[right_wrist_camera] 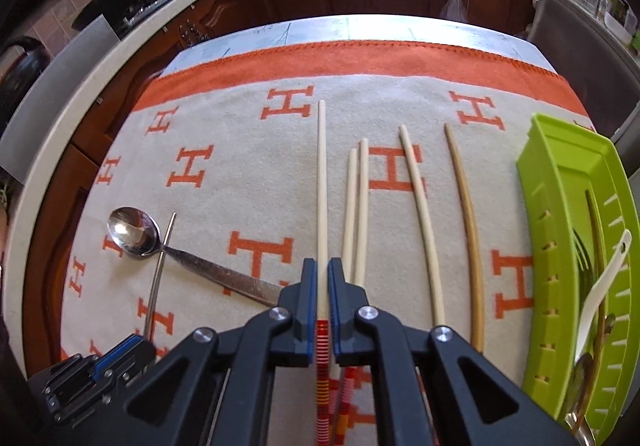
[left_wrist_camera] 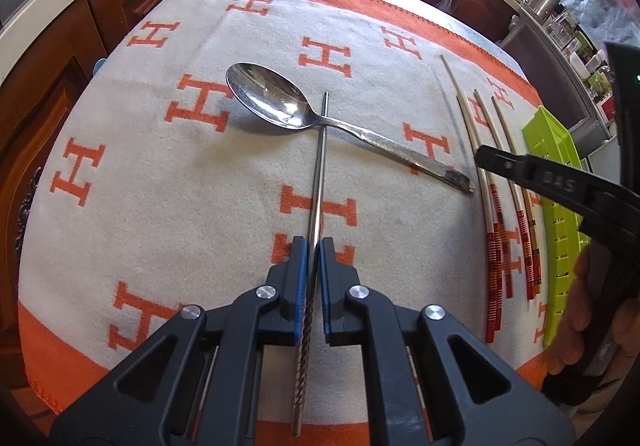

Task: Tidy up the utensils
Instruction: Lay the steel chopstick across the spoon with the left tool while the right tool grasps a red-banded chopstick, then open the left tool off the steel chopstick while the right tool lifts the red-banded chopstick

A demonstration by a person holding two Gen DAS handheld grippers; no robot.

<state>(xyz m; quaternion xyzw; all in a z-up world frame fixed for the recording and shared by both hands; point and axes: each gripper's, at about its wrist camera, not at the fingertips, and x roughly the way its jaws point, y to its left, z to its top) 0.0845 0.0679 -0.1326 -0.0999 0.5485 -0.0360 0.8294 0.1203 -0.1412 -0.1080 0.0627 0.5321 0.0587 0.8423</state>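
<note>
While the left tool (left_wrist_camera: 313, 266) clamps tight on a steel chopstick (left_wrist_camera: 318, 182), that stick runs away toward twelve o'clock, smooth and shiny up front, twisted like rope at the near end, its tip crossing over the neck of a steel spoon (left_wrist_camera: 280, 104). Look at the spoon: polished bowl at about ten o'clock catching the light, patterned handle trailing off to four o'clock on the blanket (left_wrist_camera: 160, 186). Over on the right tool (right_wrist_camera: 322, 288), the blue pads are pinched on a pale wooden chopstick (right_wrist_camera: 322, 186) with red and white bands at its near end, pointing straight to twelve o'clock. No earlier view to go on, so its grip reads simply as closed on the stick. Just beside it at one o'clock lie two more pale chopsticks (right_wrist_camera: 357, 198), then a single pale one (right_wrist_camera: 420, 206), then a darker tan one (right_wrist_camera: 466, 230). At three o'clock sits a lime green slotted tray (right_wrist_camera: 560, 182) holding a white spoon (right_wrist_camera: 600, 286) and some metal cutlery. Orange letter H repeats all over the beige blanket; the right tool's finger reads "DAS" in the left view.
</note>
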